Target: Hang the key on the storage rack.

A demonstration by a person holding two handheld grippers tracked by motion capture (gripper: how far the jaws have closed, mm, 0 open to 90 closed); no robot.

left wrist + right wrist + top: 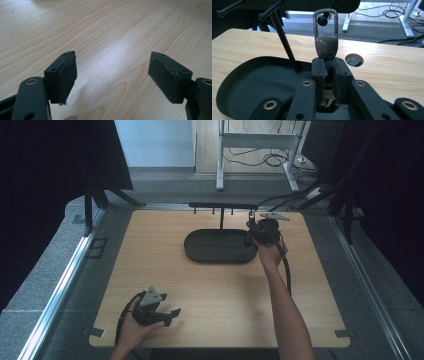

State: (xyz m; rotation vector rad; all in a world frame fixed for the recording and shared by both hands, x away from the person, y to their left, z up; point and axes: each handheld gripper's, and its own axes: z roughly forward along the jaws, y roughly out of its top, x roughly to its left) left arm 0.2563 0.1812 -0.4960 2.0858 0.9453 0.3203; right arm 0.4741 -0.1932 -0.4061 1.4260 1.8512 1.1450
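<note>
Brown metal clip (326,37) pinched tight in our right gripper (329,66), standing up. Its loop sits right at peg (322,20) of black hanging rack (223,206), 12 o'clock above dark tray (220,246). Our left gripper (112,75) open, holding nothing, far off at 7 o'clock.

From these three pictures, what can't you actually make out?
- Right gripper view: the lower part of the brown clip is hidden between the closed fingers of the right gripper.
- Same view: the black label under the fingers is cut off, so it is unreadable.
- High view: the pegs on the black rack are too small to count surely.
</note>
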